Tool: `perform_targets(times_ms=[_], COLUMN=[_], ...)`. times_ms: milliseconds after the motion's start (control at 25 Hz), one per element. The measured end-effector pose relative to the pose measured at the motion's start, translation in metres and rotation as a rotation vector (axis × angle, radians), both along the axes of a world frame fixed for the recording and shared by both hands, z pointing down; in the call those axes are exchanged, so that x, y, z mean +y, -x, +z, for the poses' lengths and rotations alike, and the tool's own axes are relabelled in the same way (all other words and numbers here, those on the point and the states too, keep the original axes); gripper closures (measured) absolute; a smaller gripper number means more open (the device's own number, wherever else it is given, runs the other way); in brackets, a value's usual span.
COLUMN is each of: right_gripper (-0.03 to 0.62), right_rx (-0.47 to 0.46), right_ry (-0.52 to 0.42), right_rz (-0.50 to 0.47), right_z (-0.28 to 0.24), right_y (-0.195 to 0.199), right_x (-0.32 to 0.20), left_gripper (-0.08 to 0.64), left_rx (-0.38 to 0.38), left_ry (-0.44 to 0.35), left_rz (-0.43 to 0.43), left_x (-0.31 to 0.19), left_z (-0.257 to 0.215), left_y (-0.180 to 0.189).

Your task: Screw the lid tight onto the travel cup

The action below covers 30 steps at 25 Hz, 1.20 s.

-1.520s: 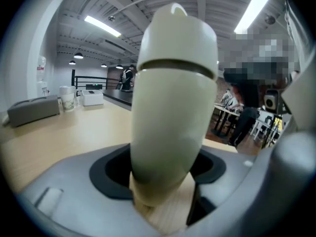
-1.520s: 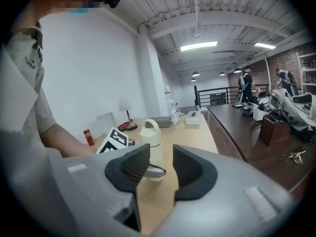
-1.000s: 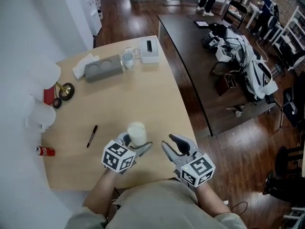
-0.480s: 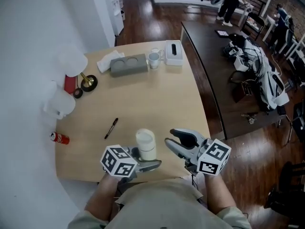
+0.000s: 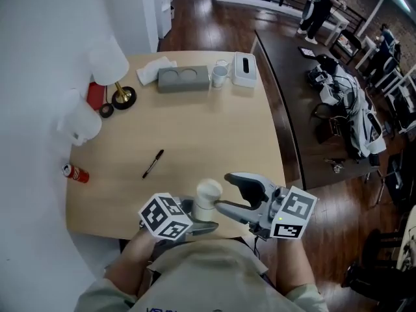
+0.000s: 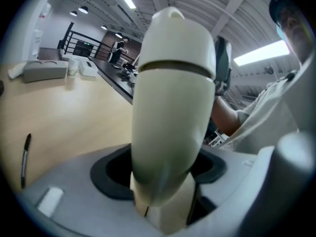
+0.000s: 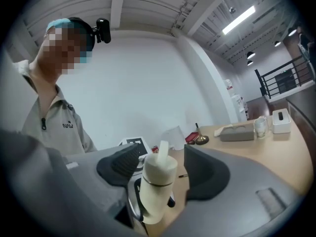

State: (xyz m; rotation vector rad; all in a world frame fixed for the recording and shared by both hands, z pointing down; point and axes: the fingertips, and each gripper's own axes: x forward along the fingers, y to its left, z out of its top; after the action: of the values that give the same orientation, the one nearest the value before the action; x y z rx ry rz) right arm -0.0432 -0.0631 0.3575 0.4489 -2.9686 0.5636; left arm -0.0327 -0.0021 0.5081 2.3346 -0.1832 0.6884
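Left gripper grips the cream cylindrical travel cup; right gripper fingers have just been opening, loose beside its lid.

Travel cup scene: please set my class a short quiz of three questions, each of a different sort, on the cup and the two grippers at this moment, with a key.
1. True or false: the left gripper is shut on the travel cup.
2. Which of these things on the table lies nearest the cup? A. tissue box B. pen C. mug
3. Fill in: the lid sits ___ the cup.
Key: 1 true. 2 B. 3 on. The right gripper is open: its jaws have just been opening, and the lid stands between them untouched.
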Motion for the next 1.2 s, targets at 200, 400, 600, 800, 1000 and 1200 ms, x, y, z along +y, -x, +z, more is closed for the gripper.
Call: perform_targets(times_ms=[200, 400, 600, 800, 1000, 1200], right_gripper=[0.280, 0.276, 0.276, 0.276, 0.276, 0.276], right_rx=[0.008, -0.029, -0.059, -0.077, -0.063, -0.062], right_ry=[0.029, 0.055, 0.075, 0.079, 0.070, 0.069], right_rz=[-0.081, -0.196, -0.277, -0.306, -0.324, -0.331], right_z=[0.012, 0.009, 0.010, 0.009, 0.012, 0.012], right_y=[-0.006, -0.013, -0.020, -0.024, -0.026, -0.026], right_x=[0.002, -0.006, -0.010, -0.014, -0.014, -0.012], left_gripper=[0.229, 0.229, 0.229, 0.229, 0.229, 0.229], left_rx=[-0.023, -0.034, -0.058, -0.063, -0.061, -0.060], left_ry=[-0.020, -0.034, -0.039, -0.035, -0.034, -0.035], left_rz=[0.039, 0.076, 0.092, 0.081, 0.083, 0.090], left_x=[0.000, -0.004, -0.008, -0.013, -0.015, -0.014], left_z=[-0.001, -0.010, -0.011, -0.011, -0.011, -0.011], left_y=[-0.020, -0.037, -0.049, -0.055, -0.058, -0.059])
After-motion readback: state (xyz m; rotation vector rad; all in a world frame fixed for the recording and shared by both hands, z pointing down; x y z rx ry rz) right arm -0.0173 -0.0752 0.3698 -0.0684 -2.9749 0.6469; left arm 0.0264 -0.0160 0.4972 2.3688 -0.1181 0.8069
